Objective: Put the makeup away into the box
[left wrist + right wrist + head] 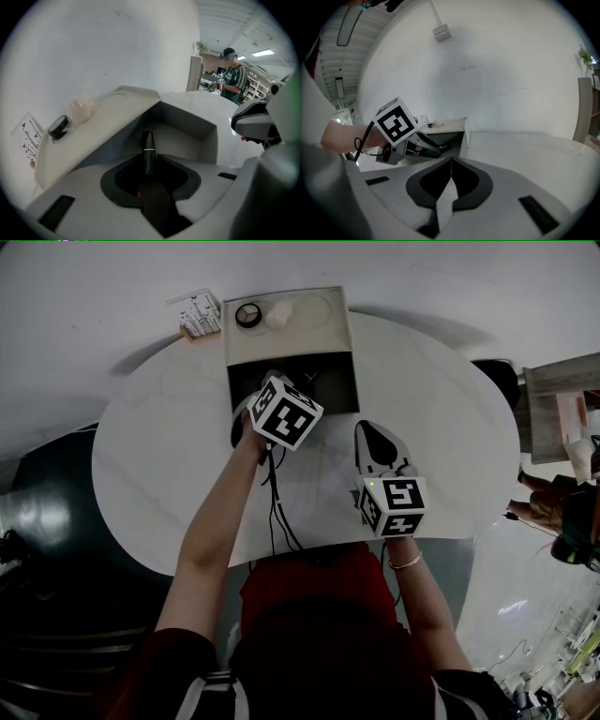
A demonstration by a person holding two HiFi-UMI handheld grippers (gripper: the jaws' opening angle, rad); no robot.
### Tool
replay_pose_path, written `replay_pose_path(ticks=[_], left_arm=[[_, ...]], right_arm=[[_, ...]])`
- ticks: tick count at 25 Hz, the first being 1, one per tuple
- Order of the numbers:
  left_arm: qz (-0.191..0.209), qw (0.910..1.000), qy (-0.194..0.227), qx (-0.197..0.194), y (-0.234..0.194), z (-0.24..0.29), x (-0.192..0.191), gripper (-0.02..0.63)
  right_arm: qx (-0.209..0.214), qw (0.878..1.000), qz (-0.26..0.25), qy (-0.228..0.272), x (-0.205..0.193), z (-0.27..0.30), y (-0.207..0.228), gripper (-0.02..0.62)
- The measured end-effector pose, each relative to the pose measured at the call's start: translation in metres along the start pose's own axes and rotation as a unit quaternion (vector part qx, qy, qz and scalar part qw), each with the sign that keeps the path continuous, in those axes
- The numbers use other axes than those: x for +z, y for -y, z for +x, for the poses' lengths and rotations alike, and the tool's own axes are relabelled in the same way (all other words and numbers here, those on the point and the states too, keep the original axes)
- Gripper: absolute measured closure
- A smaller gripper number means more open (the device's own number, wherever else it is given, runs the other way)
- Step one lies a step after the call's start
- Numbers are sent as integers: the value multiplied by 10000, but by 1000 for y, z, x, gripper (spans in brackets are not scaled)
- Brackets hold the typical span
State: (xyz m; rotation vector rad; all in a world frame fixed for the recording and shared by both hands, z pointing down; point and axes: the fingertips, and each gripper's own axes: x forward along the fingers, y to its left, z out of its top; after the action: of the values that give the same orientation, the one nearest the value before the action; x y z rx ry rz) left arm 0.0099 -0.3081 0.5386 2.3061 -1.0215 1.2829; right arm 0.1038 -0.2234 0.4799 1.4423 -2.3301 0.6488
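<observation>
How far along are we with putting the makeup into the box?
Done: a black round pot and a pale puff sit on the upper shelf of the box. In hand: the left gripper holds a black lipstick at the open compartment. Left: release it. The right gripper is shut and empty.

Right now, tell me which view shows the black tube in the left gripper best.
The left gripper view: the black tube, gold ring included, sits clamped between the left gripper's jaws, facing the box. The right gripper view shows only its dark tip from the side. In the head view the gripper's cube hides it.
</observation>
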Motion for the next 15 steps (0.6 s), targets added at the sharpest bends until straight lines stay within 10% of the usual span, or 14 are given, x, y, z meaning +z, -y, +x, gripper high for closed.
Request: replay_pose_path(ticks=[15], left_arm=[[41, 10000, -58, -31, 0, 2, -4, 494]], right_arm=[[9, 10000, -25, -67, -1, 4, -2, 580]])
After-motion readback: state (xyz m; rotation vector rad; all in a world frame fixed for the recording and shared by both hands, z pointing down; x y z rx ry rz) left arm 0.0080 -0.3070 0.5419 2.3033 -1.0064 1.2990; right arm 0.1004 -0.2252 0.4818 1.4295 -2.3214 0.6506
